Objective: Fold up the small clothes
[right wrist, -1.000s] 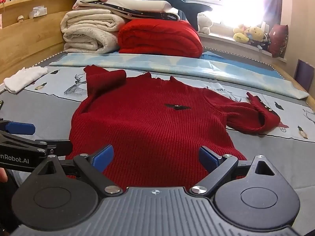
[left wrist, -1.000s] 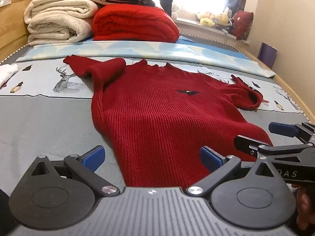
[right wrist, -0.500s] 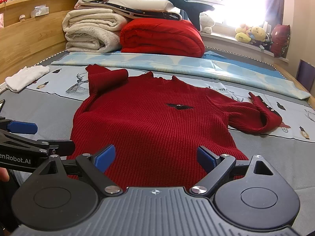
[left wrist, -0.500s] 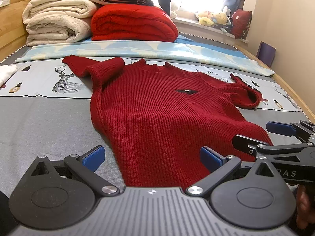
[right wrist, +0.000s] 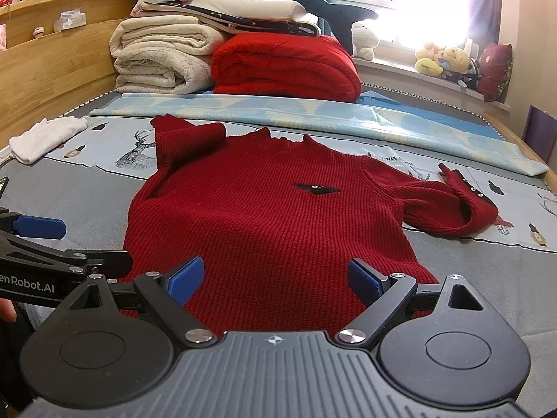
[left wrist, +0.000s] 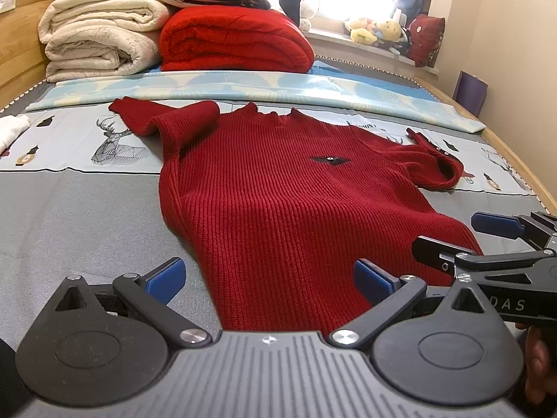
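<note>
Your red sweater [left wrist: 296, 209] lies flat and face up on the bed [left wrist: 80, 216], hem toward you, collar toward the stacked blankets [left wrist: 101, 35] at the far end. Its left sleeve [left wrist: 167, 118] is folded back on itself near the shoulder, and the right sleeve [right wrist: 452, 205] is bent and bunched out to the side. Your left gripper [left wrist: 268, 275] sits low at the hem with its jaws spread wide and holding nothing; the left blue pad [left wrist: 167, 275] is over bare grey sheet just beside the sweater's edge, the right pad over the knit. Your right gripper [right wrist: 275, 277] is likewise released and empty, both pads over the hem area of the sweater. In each wrist view you can see the other gripper alongside, also spread, near the sweater's lower corners. A small white garment [right wrist: 45, 136] lies well apart at the left edge of the bed, by the wooden frame.
</note>
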A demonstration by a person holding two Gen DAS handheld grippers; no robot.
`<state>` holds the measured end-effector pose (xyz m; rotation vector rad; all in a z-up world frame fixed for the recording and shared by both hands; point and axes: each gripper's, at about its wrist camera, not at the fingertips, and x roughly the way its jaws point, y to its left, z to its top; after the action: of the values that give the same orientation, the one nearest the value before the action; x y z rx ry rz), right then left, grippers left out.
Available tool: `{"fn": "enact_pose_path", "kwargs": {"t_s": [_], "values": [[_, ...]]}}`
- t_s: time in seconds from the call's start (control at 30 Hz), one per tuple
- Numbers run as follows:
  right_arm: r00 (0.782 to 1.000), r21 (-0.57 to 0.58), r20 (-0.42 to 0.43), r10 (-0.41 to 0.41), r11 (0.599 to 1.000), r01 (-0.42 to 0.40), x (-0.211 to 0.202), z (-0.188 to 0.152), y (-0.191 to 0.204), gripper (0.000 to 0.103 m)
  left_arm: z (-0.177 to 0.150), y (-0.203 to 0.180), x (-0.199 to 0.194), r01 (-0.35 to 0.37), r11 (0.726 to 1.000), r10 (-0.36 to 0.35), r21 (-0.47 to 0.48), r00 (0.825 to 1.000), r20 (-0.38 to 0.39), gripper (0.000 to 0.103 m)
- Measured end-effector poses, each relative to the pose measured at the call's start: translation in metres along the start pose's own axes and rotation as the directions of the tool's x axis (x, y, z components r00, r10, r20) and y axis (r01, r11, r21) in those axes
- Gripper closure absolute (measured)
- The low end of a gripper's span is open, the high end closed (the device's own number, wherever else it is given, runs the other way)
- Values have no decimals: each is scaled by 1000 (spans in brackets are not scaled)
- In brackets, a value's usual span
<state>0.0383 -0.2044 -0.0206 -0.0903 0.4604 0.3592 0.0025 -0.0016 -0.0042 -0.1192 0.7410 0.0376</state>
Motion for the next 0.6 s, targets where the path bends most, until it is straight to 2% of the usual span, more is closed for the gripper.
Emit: {"fn": "enact_pose_path", "kwargs": {"t_s": [0.6], "values": [[1000, -4, -6, -3, 1000, 3, 2, -2, 0, 14, -3, -1, 1, -1, 1000, 0, 14, 999, 34, 1]]}}
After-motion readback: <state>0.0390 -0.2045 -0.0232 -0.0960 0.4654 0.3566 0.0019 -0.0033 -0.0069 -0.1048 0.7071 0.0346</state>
